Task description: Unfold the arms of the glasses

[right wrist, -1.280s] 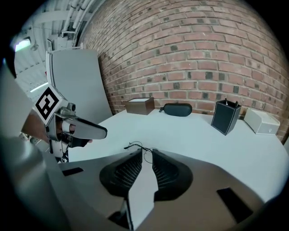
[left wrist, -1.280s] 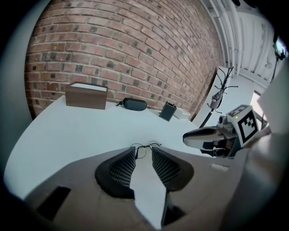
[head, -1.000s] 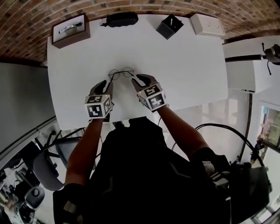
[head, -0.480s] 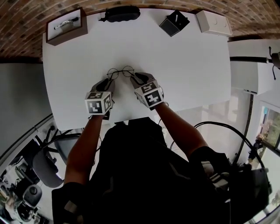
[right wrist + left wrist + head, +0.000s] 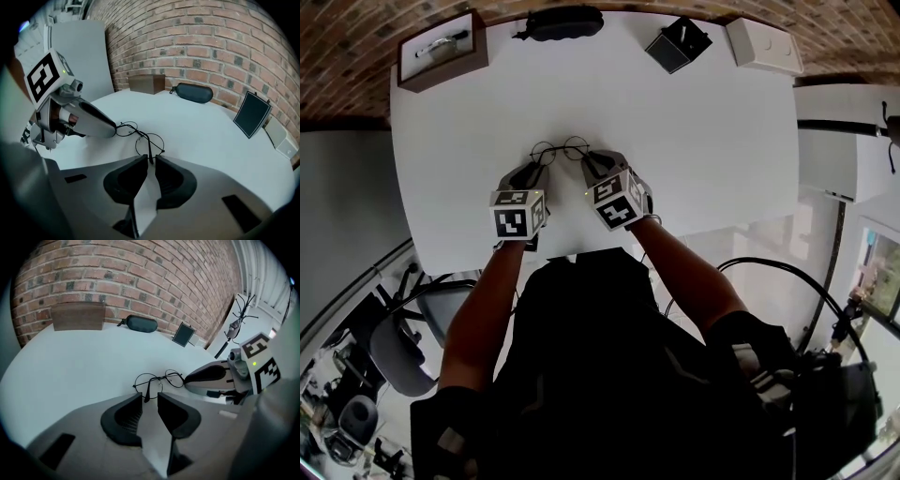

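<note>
White table before brick wall. Glasses lay mid-table: thin dark wire, two round lenses, arm tips pointing back toward person. Only head view showed both grippers flanking frame; jaw gaps were readable only in gripper views. Left gripper jaws stood narrowly apart, one arm's tip at gap mouth, close to left pad. Right gripper jaws stood closer together but parted, other arm's tip between their tips.
</note>
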`<state>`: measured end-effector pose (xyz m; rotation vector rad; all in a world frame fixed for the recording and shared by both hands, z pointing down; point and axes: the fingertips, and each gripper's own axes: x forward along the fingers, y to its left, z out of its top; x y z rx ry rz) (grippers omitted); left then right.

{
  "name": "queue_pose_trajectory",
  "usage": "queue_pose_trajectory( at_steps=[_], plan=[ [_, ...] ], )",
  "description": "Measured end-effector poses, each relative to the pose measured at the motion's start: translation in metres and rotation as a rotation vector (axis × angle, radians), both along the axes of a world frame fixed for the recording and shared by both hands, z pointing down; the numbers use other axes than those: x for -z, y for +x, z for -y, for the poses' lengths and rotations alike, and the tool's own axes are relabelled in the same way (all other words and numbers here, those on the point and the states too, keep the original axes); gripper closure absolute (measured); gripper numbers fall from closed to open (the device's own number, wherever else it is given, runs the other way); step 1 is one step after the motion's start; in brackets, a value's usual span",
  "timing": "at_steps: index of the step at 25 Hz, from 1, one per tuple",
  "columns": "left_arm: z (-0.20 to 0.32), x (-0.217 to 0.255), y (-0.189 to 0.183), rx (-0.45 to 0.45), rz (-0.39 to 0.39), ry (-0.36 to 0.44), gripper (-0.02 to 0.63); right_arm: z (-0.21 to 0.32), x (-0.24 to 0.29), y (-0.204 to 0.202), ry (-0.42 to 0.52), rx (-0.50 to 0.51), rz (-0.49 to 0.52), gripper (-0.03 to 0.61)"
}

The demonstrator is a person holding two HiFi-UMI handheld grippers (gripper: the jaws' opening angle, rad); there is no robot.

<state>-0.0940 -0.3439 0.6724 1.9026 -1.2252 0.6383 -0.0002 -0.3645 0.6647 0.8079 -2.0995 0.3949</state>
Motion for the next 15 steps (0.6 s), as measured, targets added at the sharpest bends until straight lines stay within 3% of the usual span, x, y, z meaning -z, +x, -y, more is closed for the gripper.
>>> queue_pose_trajectory(
  at_steps=[4,10,15],
  plan=[
    [-0.0018,-0.0008,-0.0005,-0.008,0.021,-0.005,0.507,-0.0033,-0.0011,-0.0034,0.017,0.033,-0.031,0.545],
    [0.0001,-0.0027,-0.0069,0.013,0.035,-0.009,0.575,-0.0026,-0.0006,-0.0027,-0.006,0.026,-0.005,0.552],
    [-0.005,-0.0008,-0.0044,-0.005,0.028,-0.017,0.578,-0.0039,0.0058,-0.0033,0.016,0.028,0.013,0.554]
  ],
)
